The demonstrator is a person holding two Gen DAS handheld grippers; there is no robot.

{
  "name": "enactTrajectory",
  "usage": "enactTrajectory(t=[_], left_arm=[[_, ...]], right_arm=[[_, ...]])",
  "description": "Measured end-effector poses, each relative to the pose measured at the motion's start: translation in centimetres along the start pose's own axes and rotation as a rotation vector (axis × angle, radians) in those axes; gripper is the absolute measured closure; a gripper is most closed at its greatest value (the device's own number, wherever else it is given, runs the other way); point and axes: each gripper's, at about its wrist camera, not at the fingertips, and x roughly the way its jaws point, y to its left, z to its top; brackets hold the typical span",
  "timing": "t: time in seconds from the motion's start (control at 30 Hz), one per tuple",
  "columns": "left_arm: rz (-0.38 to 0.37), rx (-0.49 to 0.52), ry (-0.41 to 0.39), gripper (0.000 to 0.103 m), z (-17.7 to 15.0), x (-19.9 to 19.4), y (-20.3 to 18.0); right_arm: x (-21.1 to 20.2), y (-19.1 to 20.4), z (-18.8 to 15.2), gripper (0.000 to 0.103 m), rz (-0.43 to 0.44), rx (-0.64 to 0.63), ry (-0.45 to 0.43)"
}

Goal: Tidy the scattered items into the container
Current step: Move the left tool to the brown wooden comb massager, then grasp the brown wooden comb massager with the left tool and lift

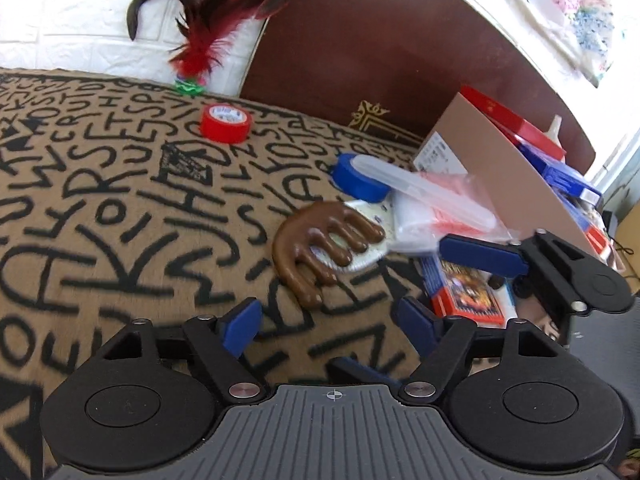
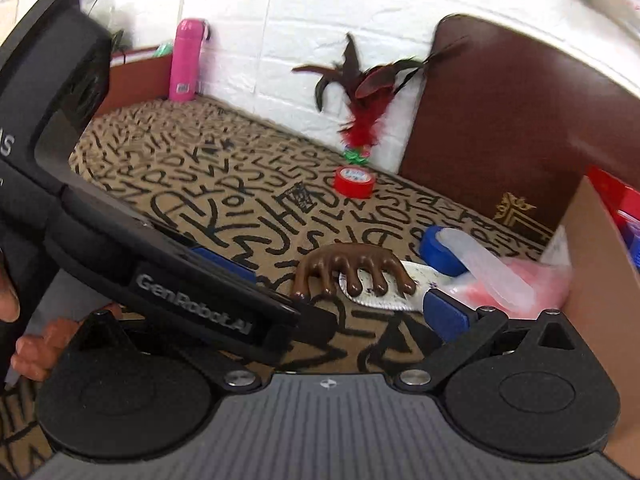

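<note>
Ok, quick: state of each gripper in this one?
Left gripper: open, empty, above the patterned cloth.
Right gripper: open, holding nothing.

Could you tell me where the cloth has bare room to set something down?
Free: the lettered cloth between the pink bottle, red tape roll and brown comb. Crowded: around the blue tape roll, plastic bags and cardboard box.

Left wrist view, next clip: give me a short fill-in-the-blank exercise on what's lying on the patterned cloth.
1. The tape roll nearest the feather shuttlecock is ____ in colour.
2. The brown wooden comb lies partly on top of a ____ comb.
3. The left gripper has its jaws ____, holding nothing.
4. The clear plastic case rests one end on the ____ tape roll.

Missing words: red; white; open; blue
</note>
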Motion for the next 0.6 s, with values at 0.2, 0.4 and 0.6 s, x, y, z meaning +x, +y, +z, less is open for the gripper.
enactTrajectory(t=[0.2,0.4,0.6], left_arm=[[0.004,0.043,-0.001,0.026,1.7,1.4,0.8],[-0.019,0.075,0.009,0.029,2.8,2.5,1.3],[-0.009,0.096,0.026,0.047,2.6,2.1,1.6]], right_arm=[[3.9,-1.0,0.4,0.001,0.02,-0.057,0.043],[6.5,-2.4,0.4,0.001,0.042,-0.044,0.069],[7.3,-2.7,0.8,0.006,0.065,0.006,0.086]])
